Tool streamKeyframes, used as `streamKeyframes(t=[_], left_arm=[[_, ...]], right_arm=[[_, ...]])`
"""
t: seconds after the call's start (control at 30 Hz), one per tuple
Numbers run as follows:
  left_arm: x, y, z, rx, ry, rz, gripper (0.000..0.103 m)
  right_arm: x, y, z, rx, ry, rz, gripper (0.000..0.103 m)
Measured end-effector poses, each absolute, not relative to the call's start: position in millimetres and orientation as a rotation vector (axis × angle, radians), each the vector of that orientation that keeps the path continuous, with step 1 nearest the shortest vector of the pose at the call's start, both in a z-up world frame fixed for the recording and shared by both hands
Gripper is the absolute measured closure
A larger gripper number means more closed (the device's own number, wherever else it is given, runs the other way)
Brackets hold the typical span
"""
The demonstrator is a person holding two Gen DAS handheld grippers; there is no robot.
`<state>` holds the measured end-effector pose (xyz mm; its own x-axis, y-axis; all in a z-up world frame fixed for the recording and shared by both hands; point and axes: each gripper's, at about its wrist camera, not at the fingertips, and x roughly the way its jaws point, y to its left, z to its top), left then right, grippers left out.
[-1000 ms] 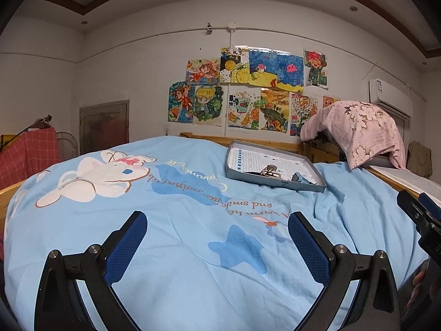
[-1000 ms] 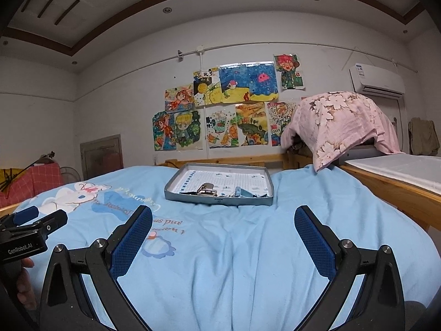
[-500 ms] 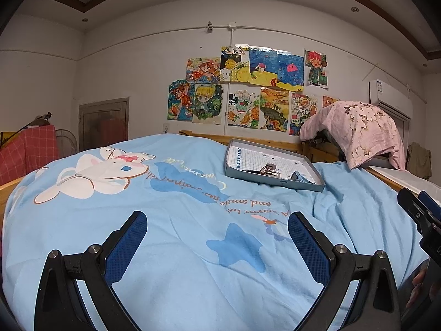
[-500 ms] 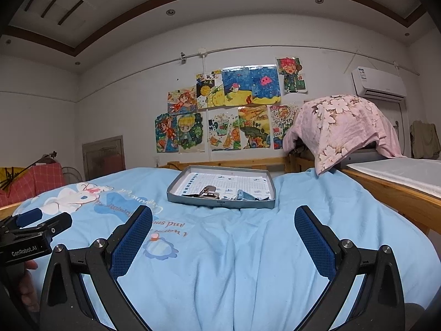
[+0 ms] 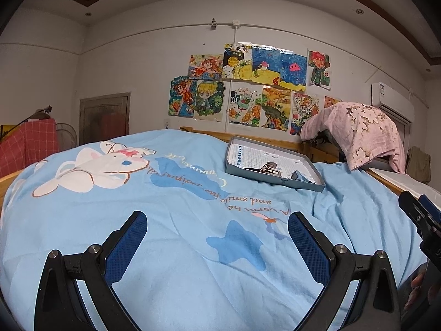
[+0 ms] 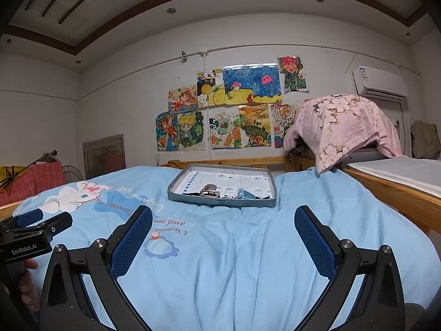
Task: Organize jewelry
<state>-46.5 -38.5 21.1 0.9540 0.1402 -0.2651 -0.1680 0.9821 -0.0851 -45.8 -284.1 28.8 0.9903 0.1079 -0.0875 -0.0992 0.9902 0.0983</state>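
Note:
A shallow grey tray [image 5: 237, 169] lies on a light blue bedspread [image 5: 179, 207], far ahead; it also shows in the right wrist view [image 6: 193, 201]. In it lie small jewelry pieces: a metal clasp-like piece [image 5: 268, 168] [image 6: 210, 191] and a small blue item [image 5: 299, 177] [image 6: 242, 194]. My left gripper [image 5: 217, 237] is open and empty over the near bedspread. My right gripper [image 6: 223, 234] is open and empty, also well short of the tray. Each gripper shows at the edge of the other's view.
A pink floral cloth [image 6: 347, 127] drapes over something at the right. A wooden bed rail [image 6: 391, 195] and a white surface [image 6: 399, 169] run along the right. Drawings [image 6: 234, 110] hang on the wall behind. A red checked cloth [image 5: 30, 143] is at the left.
Both views have shifted slightly; the tray sits a little lower and nearer in the frames. Both grippers stay open and empty.

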Motion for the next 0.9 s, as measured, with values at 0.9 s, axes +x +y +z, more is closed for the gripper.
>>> streamKeyframes(t=[0.9], left_arm=[[-46.2,-37.7,20.4,-0.113,0.257,0.159,0.0]], right_arm=[[-44.2,-283.9,28.5,0.085,0.096,0.116,0.002]])
